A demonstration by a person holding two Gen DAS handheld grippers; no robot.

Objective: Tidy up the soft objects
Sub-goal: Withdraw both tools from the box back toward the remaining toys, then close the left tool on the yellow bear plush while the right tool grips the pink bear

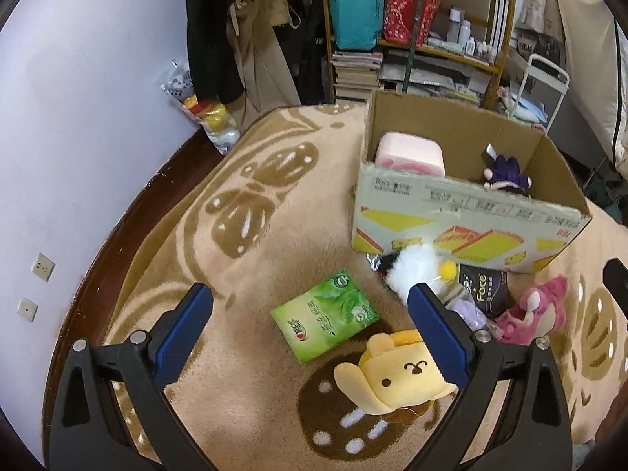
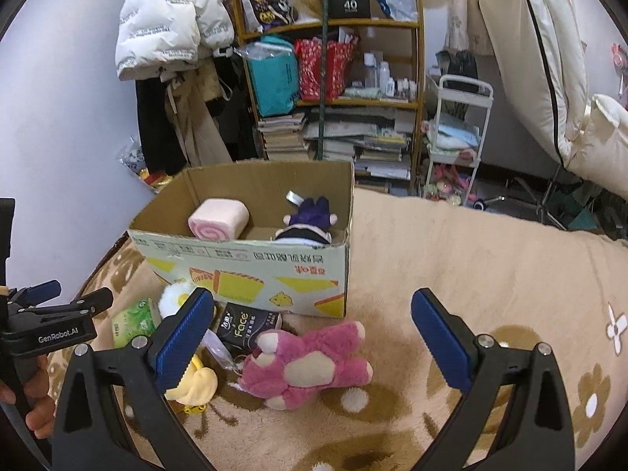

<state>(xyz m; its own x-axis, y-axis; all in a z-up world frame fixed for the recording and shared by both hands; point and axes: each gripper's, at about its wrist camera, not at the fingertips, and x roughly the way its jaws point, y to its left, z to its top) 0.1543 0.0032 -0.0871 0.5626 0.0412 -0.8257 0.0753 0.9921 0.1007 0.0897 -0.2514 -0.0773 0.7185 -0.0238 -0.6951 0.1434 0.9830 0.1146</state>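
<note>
— Where are your grippers right now?

— Your left gripper [image 1: 310,314] hangs with its jaws spread wide and empty; between its fingers, low in the left wrist view, lie the green tissue pack [image 1: 325,315] and the yellow plush [image 1: 396,373]. Your right gripper [image 2: 312,320] is just as wide, holding nothing, with the pink plush bear [image 2: 310,361] lying on the blanket [image 2: 490,259] at lower centre of the right wrist view.

— And the box?

— The cardboard box [image 2: 251,271] sits mid-frame just behind the bear. Inside it you can see a pink roll cushion [image 2: 218,220] on the left and a purple doll [image 2: 310,221] on the right. A black tissue pack [image 2: 247,324] and a white fluffy toy [image 1: 412,271] rest against its front wall.
</note>
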